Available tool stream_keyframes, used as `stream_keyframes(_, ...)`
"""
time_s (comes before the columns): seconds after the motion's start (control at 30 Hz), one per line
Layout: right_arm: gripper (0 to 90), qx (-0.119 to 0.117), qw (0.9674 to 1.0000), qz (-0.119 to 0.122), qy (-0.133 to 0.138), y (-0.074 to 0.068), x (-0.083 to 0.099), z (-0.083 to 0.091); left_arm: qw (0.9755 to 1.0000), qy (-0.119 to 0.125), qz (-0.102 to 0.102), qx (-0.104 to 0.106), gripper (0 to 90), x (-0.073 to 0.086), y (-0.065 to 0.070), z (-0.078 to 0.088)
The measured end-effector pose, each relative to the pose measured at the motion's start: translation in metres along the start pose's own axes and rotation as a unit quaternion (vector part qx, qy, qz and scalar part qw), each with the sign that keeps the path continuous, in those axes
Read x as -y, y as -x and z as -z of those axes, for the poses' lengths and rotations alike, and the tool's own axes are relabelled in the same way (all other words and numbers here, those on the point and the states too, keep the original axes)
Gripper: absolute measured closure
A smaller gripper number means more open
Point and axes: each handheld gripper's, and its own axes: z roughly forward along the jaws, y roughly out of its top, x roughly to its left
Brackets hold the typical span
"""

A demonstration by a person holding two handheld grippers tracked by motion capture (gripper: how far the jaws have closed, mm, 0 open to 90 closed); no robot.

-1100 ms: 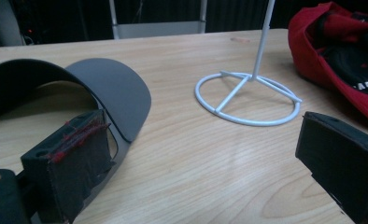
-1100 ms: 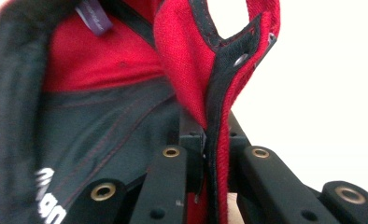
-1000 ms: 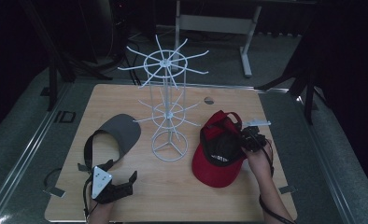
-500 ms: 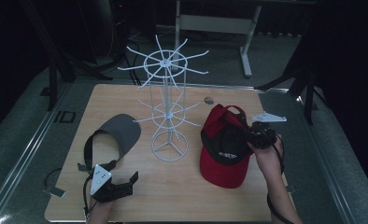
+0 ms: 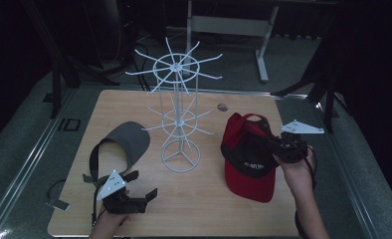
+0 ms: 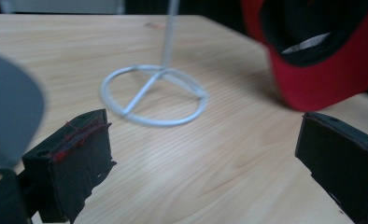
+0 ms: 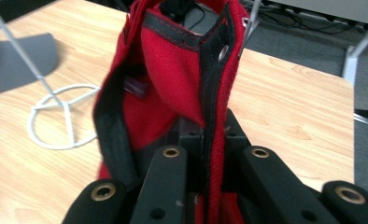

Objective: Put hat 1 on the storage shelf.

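**Red cap pinched at the bench's right side**

A red cap (image 5: 247,158) with a black lining sits on the right half of the wooden bench (image 5: 199,214), its brim pointing toward the near edge. The right gripper (image 5: 273,144) has its fingers closed tight on the cap's side band; in the right gripper view the red cloth and its black edge strip rise straight up from between the pressed fingers (image 7: 173,172). A hand (image 5: 297,169) holds that gripper from the near right. Just left of the cap stands a white wire rack (image 5: 178,104) on a ring base, two tiers of thin spokes fanning out from its post. Left of the rack lies a grey visor (image 5: 119,145) with a black strap. At the near left edge the left gripper (image 5: 137,186) rests low over the bench, its fingers spread wide with only bare wood between them. A small dark disc (image 5: 223,106) lies behind the cap
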Motion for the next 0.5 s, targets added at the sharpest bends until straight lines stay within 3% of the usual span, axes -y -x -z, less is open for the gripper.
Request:
stream_keyframes(0.07, 84.2, -0.005, 1.0, -0.001, 0.003, -0.001, -0.001, 0.005, 0.9989, 0.005, 0.0, 0.046, 3.7, -0.008, 0.001, 0.0)
stream_keyframes(0.17, 84.1, -0.01, 0.9999, 0.0, 0.009, -0.003, -0.001, 0.013, 0.9968, 0.01, -0.015, 0.078, 4.1, -0.02, 0.005, -0.002)
stream_keyframes(0.4, 84.2, -0.02, 0.9995, 0.001, 0.022, -0.007, -0.002, 0.028, 0.9911, 0.01, -0.058, 0.119, 5.2, -0.05, 0.022, -0.01)
stream_keyframes(0.5, 84.2, -0.028, 0.9992, 0.0, 0.03, -0.008, -0.003, 0.035, 0.9871, 0.01, -0.078, 0.14, 6.2, -0.061, 0.03, -0.014)
